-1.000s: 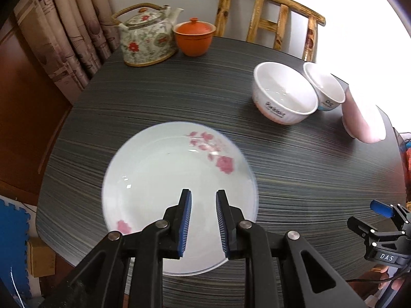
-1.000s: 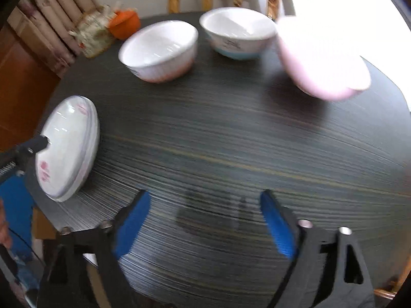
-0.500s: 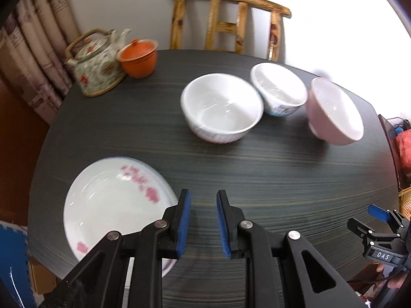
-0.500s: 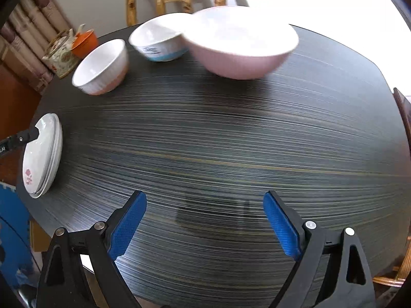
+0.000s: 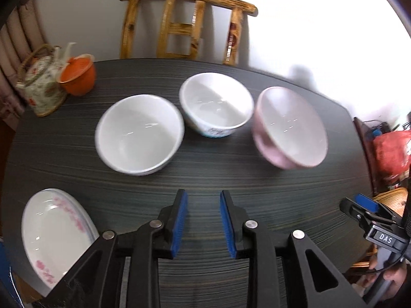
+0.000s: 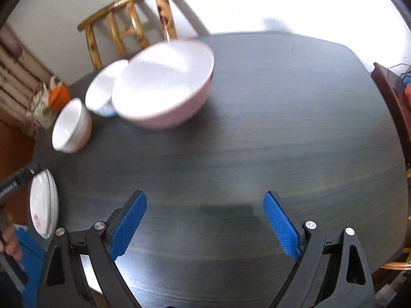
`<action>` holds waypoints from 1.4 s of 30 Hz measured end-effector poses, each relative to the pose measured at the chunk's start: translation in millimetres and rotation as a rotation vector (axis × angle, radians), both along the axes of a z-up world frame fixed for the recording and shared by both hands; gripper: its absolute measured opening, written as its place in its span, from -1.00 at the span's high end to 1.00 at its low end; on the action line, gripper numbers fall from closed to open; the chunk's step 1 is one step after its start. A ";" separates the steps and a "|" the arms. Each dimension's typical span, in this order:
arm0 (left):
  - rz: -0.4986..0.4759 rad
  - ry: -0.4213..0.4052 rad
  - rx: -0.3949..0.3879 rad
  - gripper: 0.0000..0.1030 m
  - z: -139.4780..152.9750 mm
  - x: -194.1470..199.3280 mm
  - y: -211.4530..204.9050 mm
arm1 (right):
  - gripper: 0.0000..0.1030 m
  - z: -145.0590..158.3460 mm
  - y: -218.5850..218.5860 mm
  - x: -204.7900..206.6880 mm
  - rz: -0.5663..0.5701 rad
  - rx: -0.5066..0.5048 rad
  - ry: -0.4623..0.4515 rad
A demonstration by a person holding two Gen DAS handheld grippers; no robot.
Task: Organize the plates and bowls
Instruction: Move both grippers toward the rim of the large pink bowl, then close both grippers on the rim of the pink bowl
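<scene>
Three bowls (image 5: 140, 134), one plate stack (image 5: 55, 233), one teapot (image 5: 43, 84), one chair (image 5: 187, 25).

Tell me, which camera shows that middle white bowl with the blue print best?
The left wrist view: the middle bowl sits unblocked, its whole rim and inside visible. In the right wrist view the pink bowl covers much of it, leaving a blurred part.
</scene>
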State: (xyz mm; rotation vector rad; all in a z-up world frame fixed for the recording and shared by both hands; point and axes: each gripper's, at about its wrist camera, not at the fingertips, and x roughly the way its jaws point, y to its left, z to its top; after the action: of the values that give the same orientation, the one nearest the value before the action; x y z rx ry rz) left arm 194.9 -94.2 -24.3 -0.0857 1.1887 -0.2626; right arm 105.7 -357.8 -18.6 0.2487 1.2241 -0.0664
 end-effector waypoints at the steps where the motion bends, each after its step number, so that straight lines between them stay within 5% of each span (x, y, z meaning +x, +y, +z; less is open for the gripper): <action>1: -0.007 0.006 -0.018 0.43 0.7 5.2 -5.5 | -0.76 4.6 -3.2 5.3 0.001 -0.001 -0.011; 11: -0.018 0.050 -0.169 0.07 2.9 52.6 -47.3 | -0.74 28.0 -18.3 72.8 0.011 -0.026 -0.046; 14: -0.005 0.069 -0.203 0.07 -3.0 62.1 -53.5 | -0.67 23.0 -25.1 91.4 0.000 -0.003 -0.024; 16: 0.018 0.066 -0.216 0.07 -7.0 68.0 -56.8 | -0.43 16.3 -28.1 102.2 -0.006 0.017 -0.008; 24: 0.048 0.108 -0.212 0.07 -25.9 86.1 -75.8 | -0.14 -10.7 -30.0 124.5 -0.009 0.019 0.019; 34: 0.085 0.130 -0.168 0.08 -42.9 96.9 -88.7 | -0.12 -29.6 -31.6 139.2 -0.009 0.037 0.022; 42: 0.069 0.142 -0.120 0.71 -54.0 95.6 -94.5 | 0.12 -39.1 -28.0 145.4 -0.005 0.042 0.035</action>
State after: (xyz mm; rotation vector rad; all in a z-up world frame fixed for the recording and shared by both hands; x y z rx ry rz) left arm 290.6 -188.6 -78.3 -0.2533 1.3082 -0.2698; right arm 251.1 -385.7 -57.7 0.2880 1.2610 -0.0492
